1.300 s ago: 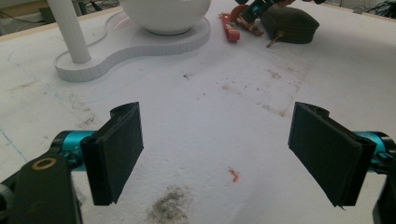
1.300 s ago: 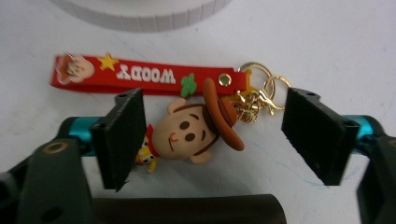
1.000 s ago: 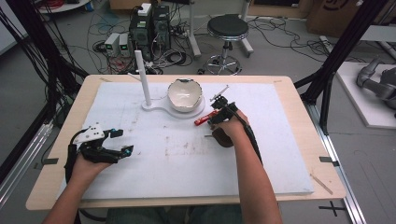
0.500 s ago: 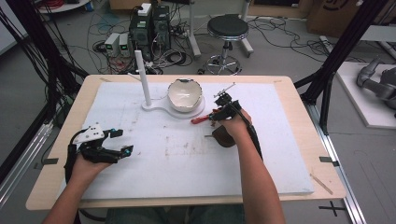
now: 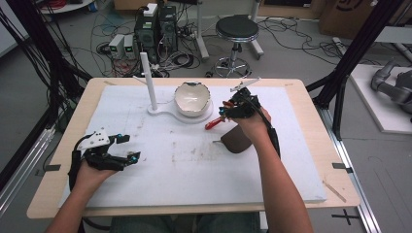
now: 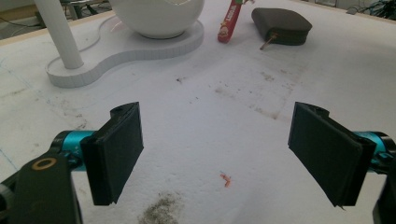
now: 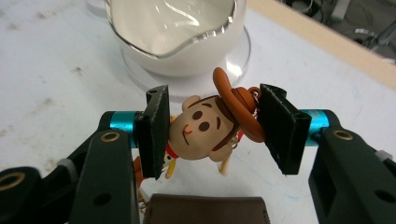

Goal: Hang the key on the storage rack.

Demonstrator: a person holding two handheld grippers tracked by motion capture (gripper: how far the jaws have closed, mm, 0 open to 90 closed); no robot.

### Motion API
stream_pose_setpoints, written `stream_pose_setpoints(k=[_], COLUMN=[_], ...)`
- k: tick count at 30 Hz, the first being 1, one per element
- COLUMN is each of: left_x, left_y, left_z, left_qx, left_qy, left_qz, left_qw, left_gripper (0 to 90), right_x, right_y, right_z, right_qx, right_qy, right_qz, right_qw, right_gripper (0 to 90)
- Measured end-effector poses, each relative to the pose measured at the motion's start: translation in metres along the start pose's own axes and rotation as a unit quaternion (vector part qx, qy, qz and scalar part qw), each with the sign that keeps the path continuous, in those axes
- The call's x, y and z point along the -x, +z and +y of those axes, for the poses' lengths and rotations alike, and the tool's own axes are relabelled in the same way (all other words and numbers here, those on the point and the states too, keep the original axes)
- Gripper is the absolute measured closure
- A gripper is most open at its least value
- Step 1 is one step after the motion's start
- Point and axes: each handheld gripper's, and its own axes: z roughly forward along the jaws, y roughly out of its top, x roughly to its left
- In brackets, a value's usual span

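Holding a small cowboy figurine (image 7: 212, 128) by its head, my right gripper (image 5: 232, 108) hangs above the white foam mat (image 5: 194, 179), just beside a white bowl (image 5: 192, 98) on its white stand. In the right gripper view, the jaws are clamped on the figurine's round face and brown hat brim, one pad against each side. A red body or strap (image 5: 214, 123) dangles below the head toward the mat. A dark brown pouch (image 5: 238, 141) lies on the mat under my right hand. My left gripper (image 5: 124, 148) rests near the mat's left edge, its jaws spread wide apart on nothing.

I judge the figurine light and rubbery, so it should give a little under the pads instead of cracking. The rounded head may slip or twist if squeezed off-centre, and the hat brim looks thin. Gripping across the widest part of the head seems safest.
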Motion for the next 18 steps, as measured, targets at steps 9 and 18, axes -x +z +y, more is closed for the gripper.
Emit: stream_pose_setpoints(k=[9, 18], left_x=[0.000, 0.001], left_y=[-0.002, -0.002], left_z=[0.001, 0.002], left_qx=[0.005, 0.006], left_qy=[-0.002, 0.000], left_qz=[0.001, -0.001], left_qw=[1.0000, 1.0000], left_gripper=[17.9, 17.9], right_x=[-0.014, -0.024], right_y=[-0.034, -0.054], right_z=[0.022, 0.039], right_qx=[0.038, 0.063], right_qy=[-0.030, -0.052], right_qz=[0.005, 0.026], right_qw=[0.9988, 0.9963], right_gripper=[46.8, 46.8])
